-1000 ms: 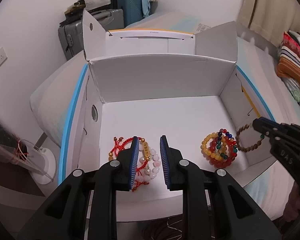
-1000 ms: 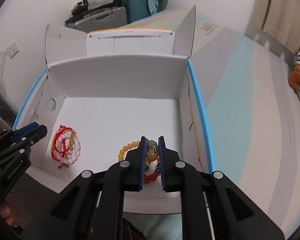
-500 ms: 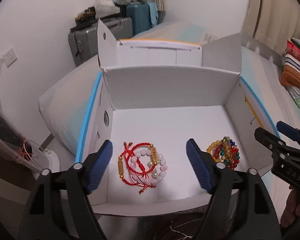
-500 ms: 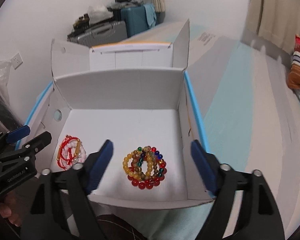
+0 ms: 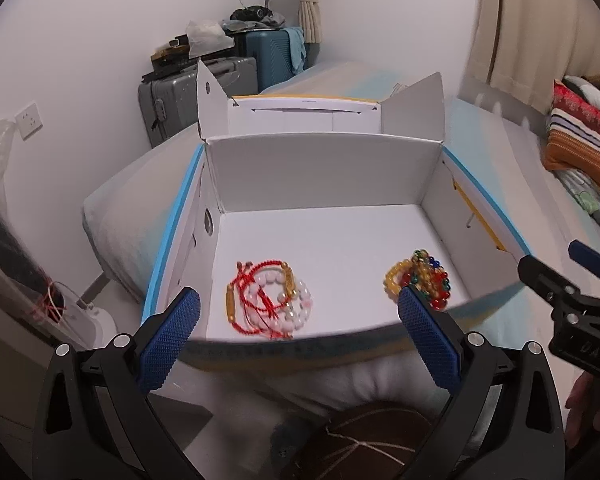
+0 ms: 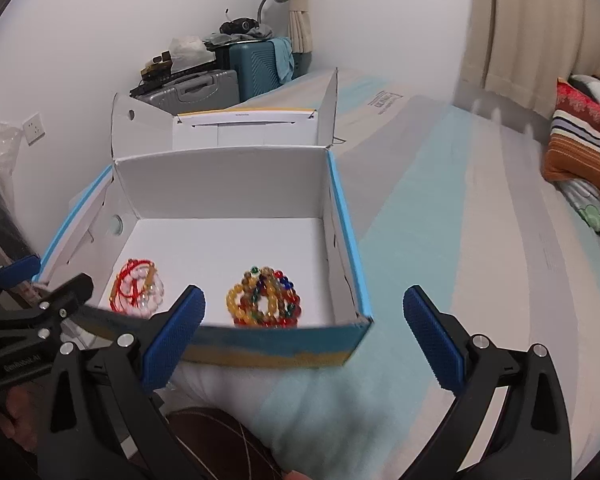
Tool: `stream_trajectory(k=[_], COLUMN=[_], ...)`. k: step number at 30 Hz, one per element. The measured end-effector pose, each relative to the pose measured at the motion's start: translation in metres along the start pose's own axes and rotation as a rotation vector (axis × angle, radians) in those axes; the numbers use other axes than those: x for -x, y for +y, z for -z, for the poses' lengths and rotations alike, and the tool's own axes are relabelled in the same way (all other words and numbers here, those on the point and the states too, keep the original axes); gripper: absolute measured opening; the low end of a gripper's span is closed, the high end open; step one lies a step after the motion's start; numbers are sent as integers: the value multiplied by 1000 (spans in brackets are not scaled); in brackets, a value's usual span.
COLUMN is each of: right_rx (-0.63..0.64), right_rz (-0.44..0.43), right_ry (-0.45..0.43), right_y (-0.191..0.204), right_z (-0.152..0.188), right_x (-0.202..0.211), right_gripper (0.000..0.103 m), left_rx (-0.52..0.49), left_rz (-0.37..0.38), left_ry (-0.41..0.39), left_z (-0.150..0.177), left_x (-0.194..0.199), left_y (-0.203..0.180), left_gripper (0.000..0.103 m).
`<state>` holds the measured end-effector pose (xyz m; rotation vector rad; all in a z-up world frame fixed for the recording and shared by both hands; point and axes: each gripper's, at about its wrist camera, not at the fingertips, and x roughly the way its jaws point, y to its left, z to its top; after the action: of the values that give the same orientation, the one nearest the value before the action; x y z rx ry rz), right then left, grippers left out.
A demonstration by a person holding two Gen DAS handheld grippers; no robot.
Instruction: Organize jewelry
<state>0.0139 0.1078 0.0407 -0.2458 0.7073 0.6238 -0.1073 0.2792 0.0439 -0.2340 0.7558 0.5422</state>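
Note:
An open white box [image 5: 320, 168] [image 6: 220, 184] with blue edges lies on the bed. Inside at the near left is a heap of red cord and pale bead bracelets [image 5: 268, 300] [image 6: 138, 290]. At the near right is a heap of amber, red and multicoloured bead bracelets [image 5: 418, 280] [image 6: 264, 298]. My left gripper [image 5: 298, 340] is open and empty, held outside the box's near wall. My right gripper [image 6: 304, 340] is open and empty, also short of the near wall. Each gripper shows at the edge of the other's view: the right [image 5: 560, 292], the left [image 6: 40, 296].
The bed has a pale blue and grey cover [image 6: 440, 240]. Striped pillows [image 5: 580, 140] lie at the right. Suitcases [image 5: 220, 80] stand against the far wall by a curtain [image 6: 520, 20]. A wall socket [image 5: 28, 120] is at the left.
Both grippers opened wide, let go of the bracelets and pulled back out of the box. The bracelets stay in two heaps on the box floor.

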Motion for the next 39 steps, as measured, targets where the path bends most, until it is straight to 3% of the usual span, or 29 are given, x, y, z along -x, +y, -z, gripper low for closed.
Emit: stream_trajectory(k=[9,39], right_rx=[-6,-22], right_rz=[-17,-27], right_ry=[9,25], right_y=[-2,-2], right_z=[12,19], right_x=[11,8], right_gripper=[96,95], left_rx=[-8,-21], left_rz=[-15,-25], left_ry=[3,25], left_z=[14,14], left_x=[19,17], left_y=[-8,-10], left_gripper=[97,97])
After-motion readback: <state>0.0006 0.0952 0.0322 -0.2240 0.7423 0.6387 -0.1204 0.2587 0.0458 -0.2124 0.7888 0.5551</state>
